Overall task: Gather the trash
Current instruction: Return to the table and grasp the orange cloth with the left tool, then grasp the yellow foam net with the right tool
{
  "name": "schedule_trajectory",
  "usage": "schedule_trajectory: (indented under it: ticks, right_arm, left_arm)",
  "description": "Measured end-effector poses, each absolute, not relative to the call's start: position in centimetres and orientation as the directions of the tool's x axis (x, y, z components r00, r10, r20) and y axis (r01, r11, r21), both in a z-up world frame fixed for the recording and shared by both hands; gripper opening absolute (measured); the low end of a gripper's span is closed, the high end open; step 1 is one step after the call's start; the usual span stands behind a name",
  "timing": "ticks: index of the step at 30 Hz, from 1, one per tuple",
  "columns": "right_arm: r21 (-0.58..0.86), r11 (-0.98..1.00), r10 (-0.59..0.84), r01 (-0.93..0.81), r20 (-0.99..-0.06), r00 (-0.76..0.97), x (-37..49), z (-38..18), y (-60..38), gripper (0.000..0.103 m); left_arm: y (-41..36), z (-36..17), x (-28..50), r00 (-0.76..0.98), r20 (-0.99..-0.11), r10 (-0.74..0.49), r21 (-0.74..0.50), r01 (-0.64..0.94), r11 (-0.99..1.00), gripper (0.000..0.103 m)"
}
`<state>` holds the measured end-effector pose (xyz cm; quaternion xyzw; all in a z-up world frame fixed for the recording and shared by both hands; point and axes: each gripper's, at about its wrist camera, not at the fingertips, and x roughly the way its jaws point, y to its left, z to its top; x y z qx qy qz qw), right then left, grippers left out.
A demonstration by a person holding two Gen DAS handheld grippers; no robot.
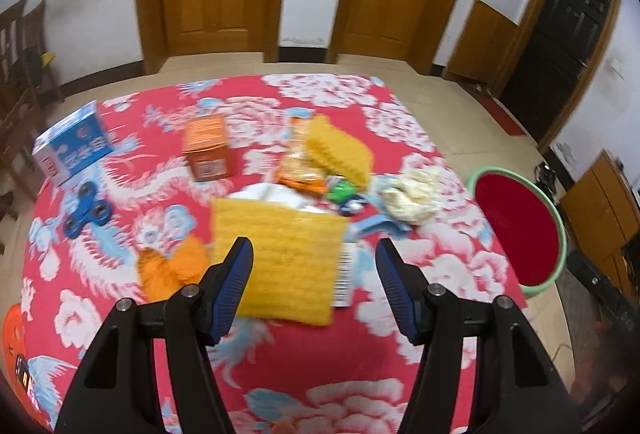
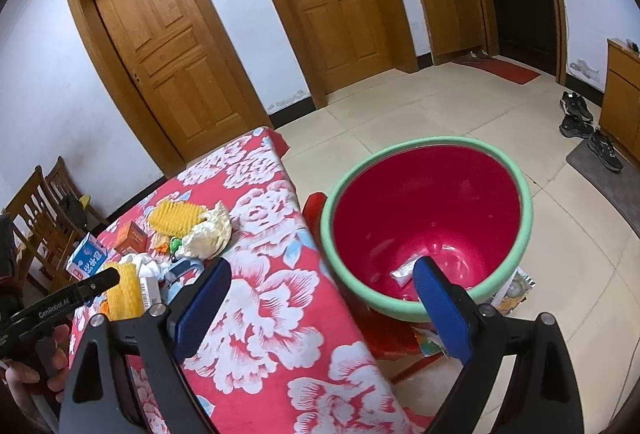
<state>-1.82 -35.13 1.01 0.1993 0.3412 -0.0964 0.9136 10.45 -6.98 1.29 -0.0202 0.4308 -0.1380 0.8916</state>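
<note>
Left wrist view: left gripper (image 1: 314, 266) hangs over the yellow foam wrap (image 1: 280, 258), jaws apart, nothing between the pads. Right gripper (image 2: 320, 298) also spread and empty, near the red basin (image 2: 500, 170), which stands off the table's (image 2: 280, 314) edge with one small packet (image 2: 404, 268) inside. Looks like the reach step. Next: lower onto the wrap, clamp, carry to the basin. Crumpled paper (image 1: 408, 198) lies between wrap and basin.
</note>
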Motion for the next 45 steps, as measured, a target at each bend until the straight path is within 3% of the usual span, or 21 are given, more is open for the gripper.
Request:
schedule_trajectory:
  ticks: [17,31,33,37,45]
  right_arm:
    - [0.257,0.932,-0.001,0.254,-0.702,0.712,0.9,-0.2,-31.6,0.094]
    - [0.220,0.955,0.024,0.199,-0.724,0.689,2.7,-0.6,-28.7,0.094]
    - [0.219,0.957,0.031,0.188,-0.725,0.688,2.8,-0.7,-28.3,0.094]
    - [0.213,0.964,0.051,0.161,-0.739,0.671,3.5,-1.1,-27.2,0.094]
    - [0.198,0.975,0.078,0.105,-0.740,0.668,4.3,-0.9,-24.7,0.094]
  left_arm:
    - [1.6,-3.7,12.7,0.567,-0.811,-0.143,-0.166,0.011,0.986,0.063]
    - [1.9,-5.4,13.1,0.560,-0.818,-0.135,-0.173,-0.015,0.985,0.063]
    - [1.8,-5.4,12.8,0.558,-0.820,-0.127,-0.166,-0.020,0.986,0.059]
    - [2.4,-5.3,12.5,0.558,-0.811,-0.176,-0.215,-0.004,0.977,0.040]
    - [4.9,-3.9,11.6,0.604,-0.774,-0.190,-0.262,-0.033,0.964,0.037]
